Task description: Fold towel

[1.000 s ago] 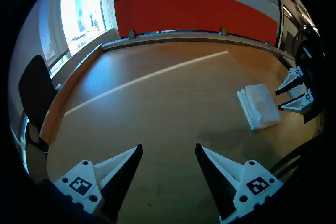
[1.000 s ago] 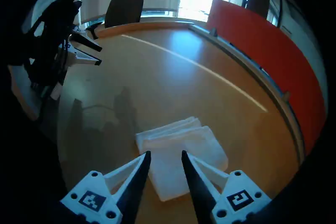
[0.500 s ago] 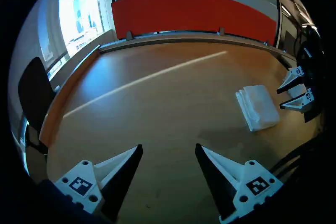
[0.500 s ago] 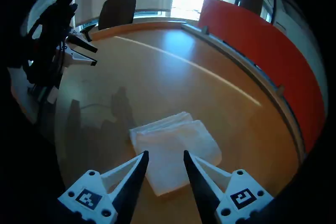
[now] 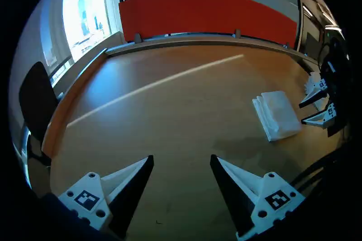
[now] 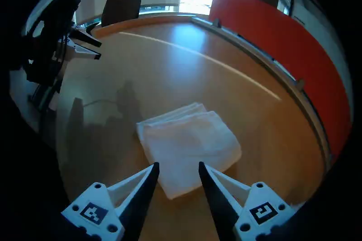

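Right gripper view: folded white towel point(image 6: 188, 144) lies flat on the wooden table point(image 6: 181, 69), its near edge just ahead of the fingertips.
Right gripper point(image 6: 178, 164): fingers apart, nothing between them.
Left gripper point(image 5: 181, 156): fingers wide apart over bare tabletop, empty, well apart from the towel.
Background: red partition point(image 5: 208, 12) along the table's far edge; dark chair point(image 5: 34, 98) near the window.
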Tool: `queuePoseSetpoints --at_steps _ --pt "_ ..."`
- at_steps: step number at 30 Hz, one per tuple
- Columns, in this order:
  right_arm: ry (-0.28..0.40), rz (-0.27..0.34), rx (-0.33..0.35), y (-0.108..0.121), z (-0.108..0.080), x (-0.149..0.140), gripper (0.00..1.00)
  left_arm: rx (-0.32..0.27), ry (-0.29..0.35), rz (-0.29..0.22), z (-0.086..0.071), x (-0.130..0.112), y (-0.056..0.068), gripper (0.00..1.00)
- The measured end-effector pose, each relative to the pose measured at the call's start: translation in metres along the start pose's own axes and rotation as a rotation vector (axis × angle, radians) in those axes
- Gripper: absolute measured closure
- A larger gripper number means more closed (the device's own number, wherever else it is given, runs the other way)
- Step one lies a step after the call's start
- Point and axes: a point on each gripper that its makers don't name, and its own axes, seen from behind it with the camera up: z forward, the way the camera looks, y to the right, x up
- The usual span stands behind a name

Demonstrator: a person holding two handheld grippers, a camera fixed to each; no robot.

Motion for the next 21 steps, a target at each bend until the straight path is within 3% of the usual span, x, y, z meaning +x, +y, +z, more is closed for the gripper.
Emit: queuePoseSetpoints --at_steps 21 --pt "-0.093 0.071 -0.002 -0.010 0.016 -0.062 0.34 -0.010 -0.002 0.008 0.001 0.000 0.006 0.07"
